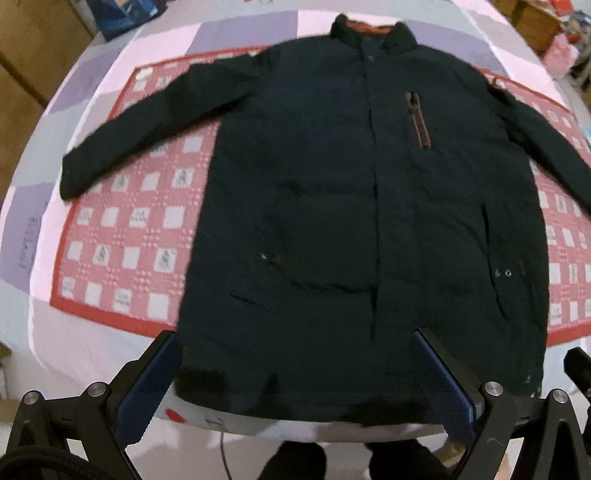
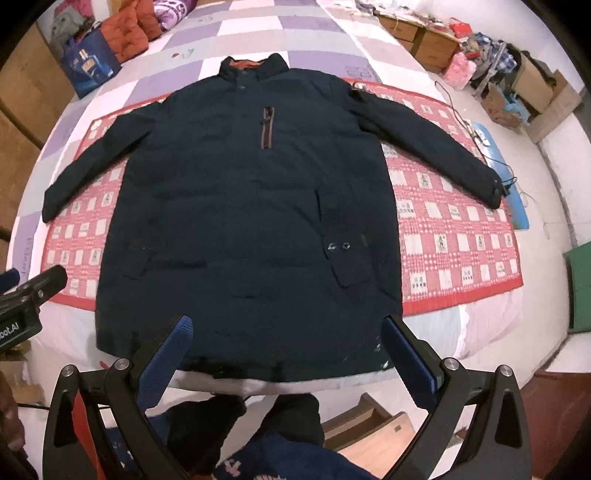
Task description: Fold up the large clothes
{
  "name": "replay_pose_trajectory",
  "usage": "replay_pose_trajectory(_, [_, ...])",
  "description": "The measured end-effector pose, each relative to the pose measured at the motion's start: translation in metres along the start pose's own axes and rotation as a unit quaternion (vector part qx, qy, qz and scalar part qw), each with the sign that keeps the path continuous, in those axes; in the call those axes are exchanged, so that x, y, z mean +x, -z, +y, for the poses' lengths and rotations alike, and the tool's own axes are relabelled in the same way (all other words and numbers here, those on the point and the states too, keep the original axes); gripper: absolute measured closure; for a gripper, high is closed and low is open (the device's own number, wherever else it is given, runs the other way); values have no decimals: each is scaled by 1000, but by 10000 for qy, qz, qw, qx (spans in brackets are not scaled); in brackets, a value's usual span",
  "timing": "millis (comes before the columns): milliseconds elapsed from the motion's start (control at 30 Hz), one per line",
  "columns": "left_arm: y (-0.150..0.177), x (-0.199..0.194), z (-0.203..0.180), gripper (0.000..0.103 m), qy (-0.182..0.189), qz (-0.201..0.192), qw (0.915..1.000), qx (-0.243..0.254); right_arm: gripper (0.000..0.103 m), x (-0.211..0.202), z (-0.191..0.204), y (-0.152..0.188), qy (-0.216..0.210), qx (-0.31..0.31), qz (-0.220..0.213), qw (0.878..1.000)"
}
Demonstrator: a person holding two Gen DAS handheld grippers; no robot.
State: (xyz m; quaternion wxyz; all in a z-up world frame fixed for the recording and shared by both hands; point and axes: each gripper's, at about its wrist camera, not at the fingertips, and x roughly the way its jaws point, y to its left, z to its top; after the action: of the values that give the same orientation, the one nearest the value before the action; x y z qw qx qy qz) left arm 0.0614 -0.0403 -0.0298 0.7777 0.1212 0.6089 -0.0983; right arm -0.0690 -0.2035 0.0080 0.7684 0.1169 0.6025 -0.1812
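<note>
The dark padded jacket point(image 1: 332, 206) lies spread face-up on the bed, front closed, collar at the far end and hem nearest the tongs, both sleeves stretched out to the sides over a red checked blanket point(image 1: 129, 229); laid flat like that, I'd say it is ready for a first fold and nothing has been folded yet. The left gripper point(image 1: 295, 387) hangs just above the near hem with its blue pads wide apart and nothing between them, straddling the left half of the hem. The right gripper point(image 2: 288, 354) is likewise spread wide and empty, over the hem's right part. Seen from the right one, the whole right sleeve point(image 2: 436, 140) shows down to its cuff, beside a cable and cluttered cardboard boxes point(image 2: 424, 33); the left view cuts that sleeve off but shows the left sleeve point(image 1: 140, 125) closer and catches a corner of the other tool at its right edge.
</note>
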Motion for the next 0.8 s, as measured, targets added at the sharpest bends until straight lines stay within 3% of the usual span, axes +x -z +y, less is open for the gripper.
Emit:
replay_pose_trajectory(167, [-10,31,-30,2,72,179,9992,-360,0,41,-47,-20,-28,-91,125,9999])
replay_pose_trajectory(400, [-41,81,-54,2,109,150,9992,-367,0,94,-83,-62,108,183,-99,9997])
replay_pose_trajectory(700, [-103,135,-30,2,-22,-300,9995,-112,0,138,-80,-115,291,307,-550,9976])
replay_pose_trajectory(800, [-119,161,-20,2,-79,-425,9991,38,0,156,-66,-126,568,157,-710,9957])
